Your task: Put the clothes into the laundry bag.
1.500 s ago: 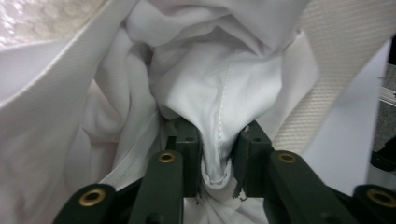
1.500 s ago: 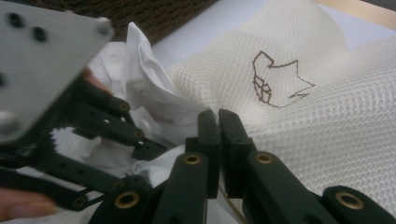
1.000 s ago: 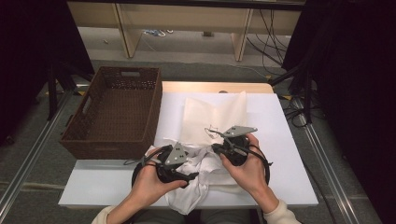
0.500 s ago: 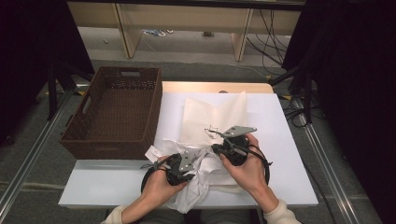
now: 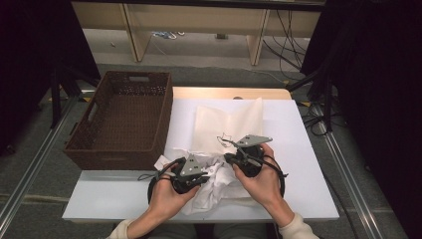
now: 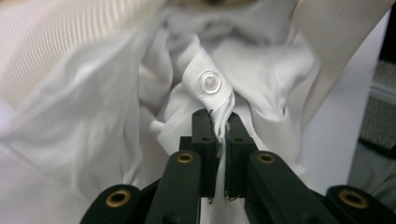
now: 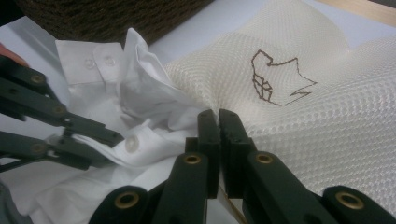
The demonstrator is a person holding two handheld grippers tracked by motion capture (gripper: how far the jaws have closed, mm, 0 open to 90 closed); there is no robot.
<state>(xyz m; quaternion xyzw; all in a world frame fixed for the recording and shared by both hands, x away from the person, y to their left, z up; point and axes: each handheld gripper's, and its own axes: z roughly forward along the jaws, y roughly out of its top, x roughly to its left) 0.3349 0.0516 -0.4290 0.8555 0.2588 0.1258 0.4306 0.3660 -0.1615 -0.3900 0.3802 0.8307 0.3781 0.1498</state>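
white shirt (image 6: 261, 79) placket pinched in left claw (image 6: 220, 122)

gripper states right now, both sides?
Left gripper: jaws have just been closing, now shut on the buttoned edge of the white shirt.
Right gripper: shut on the cream mesh cloth.

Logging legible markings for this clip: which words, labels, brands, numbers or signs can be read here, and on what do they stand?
No readable words, numbers or brand names in any view.
Mesh cloth: a brown stitched outline figure, a drawing, not letters; it also shows in the high view, too small to make out.
White shirt: plain button, no lettering.
Wicker basket: no label visible.
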